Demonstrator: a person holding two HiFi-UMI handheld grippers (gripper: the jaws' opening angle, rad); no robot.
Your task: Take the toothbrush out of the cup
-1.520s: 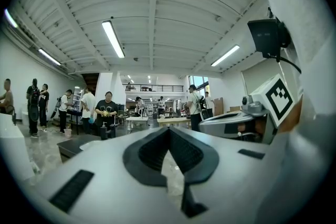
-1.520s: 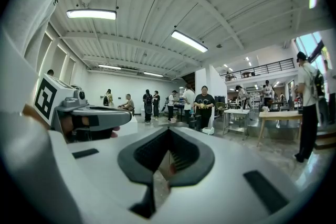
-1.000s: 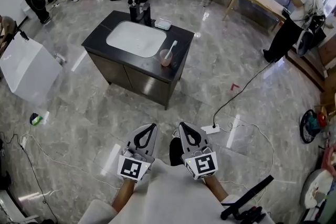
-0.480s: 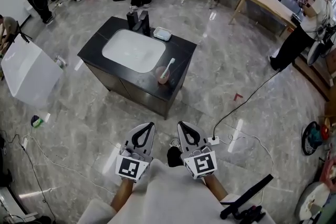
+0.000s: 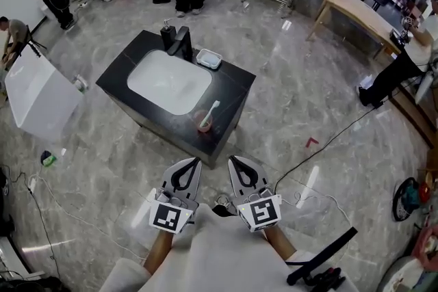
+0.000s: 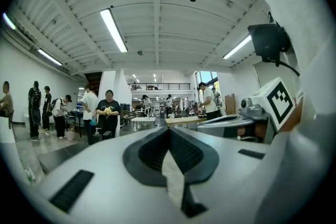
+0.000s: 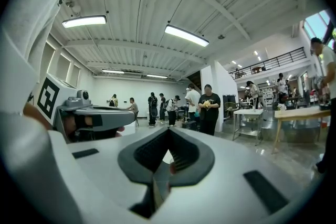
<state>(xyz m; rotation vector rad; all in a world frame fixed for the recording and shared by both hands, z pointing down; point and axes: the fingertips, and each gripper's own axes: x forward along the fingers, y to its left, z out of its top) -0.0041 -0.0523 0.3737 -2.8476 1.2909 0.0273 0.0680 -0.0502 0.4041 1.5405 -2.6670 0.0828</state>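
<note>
Head view only: toothbrush in cup at counter near edge; open floor before left gripper, right gripper. Gripper views: both jaws clenched, empty.

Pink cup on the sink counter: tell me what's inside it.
A white toothbrush leans in the cup, with its upper end out over the rim. Its lower end, and whatever else lies at the bottom, cannot be made out.

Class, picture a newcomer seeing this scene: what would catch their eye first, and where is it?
The black counter with its white basin stands alone mid-floor, a pink cup holding a white toothbrush near its front edge. At the bottom of the head view, the left gripper and right gripper point toward it, both shut and empty.
</note>
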